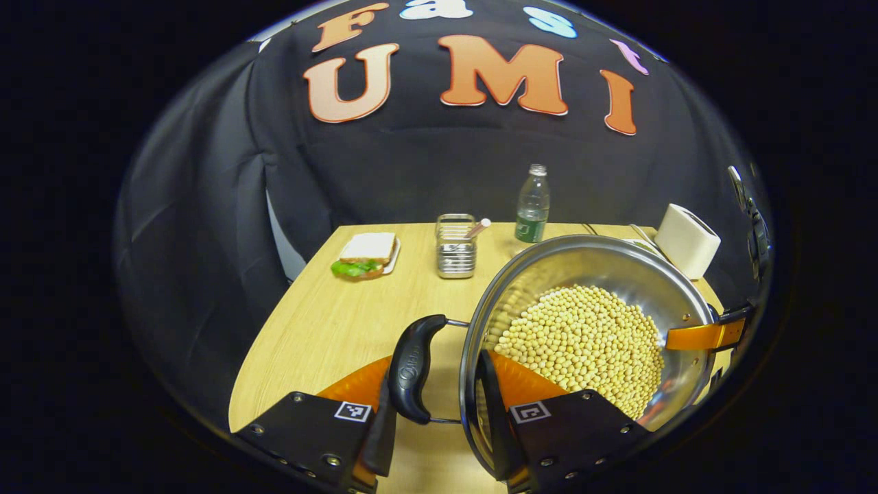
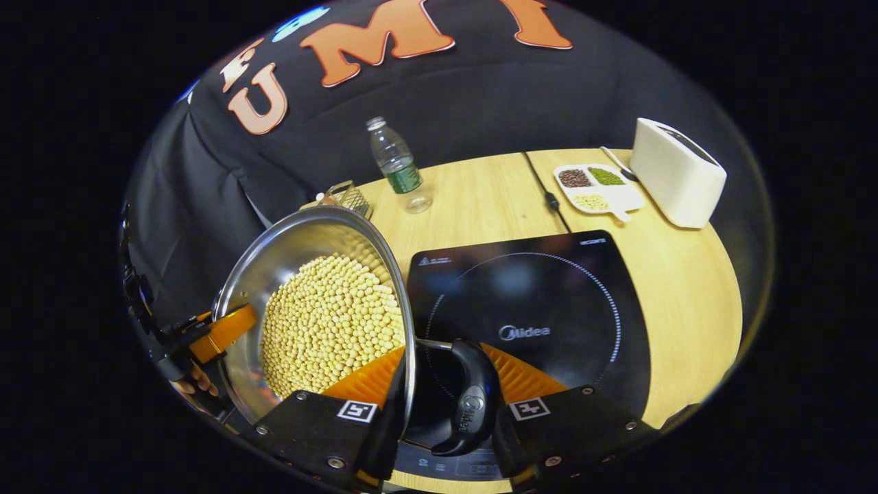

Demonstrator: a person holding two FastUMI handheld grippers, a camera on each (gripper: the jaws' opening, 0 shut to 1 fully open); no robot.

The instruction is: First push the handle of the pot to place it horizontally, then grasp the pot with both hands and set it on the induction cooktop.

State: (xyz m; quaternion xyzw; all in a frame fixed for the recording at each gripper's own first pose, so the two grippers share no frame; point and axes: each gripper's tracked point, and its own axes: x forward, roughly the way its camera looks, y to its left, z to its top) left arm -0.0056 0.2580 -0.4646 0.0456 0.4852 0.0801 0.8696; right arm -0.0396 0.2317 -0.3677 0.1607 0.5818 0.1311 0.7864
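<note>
A pale wooden table (image 1: 322,322) stands in a booth walled with black cloth. In the left gripper view, beyond the left gripper (image 1: 435,412), sit a sandwich (image 1: 363,255) on a plate, a wire holder (image 1: 456,247), a water bottle (image 1: 533,206) and a white toaster (image 1: 687,239). In the right gripper view, the black induction cooktop (image 2: 535,309) lies straight ahead of the right gripper (image 2: 446,418), with a divided dish of beans (image 2: 595,186) beyond it. The steel pot (image 1: 590,264), shiny and filled with pale yellow soybeans (image 1: 583,343), is held between the two grippers, and appears lifted and tilted. Each gripper straddles the rim at one black side handle (image 1: 411,367), one finger inside the pot and one outside the handle; whether the fingers actually press, I cannot tell.
</note>
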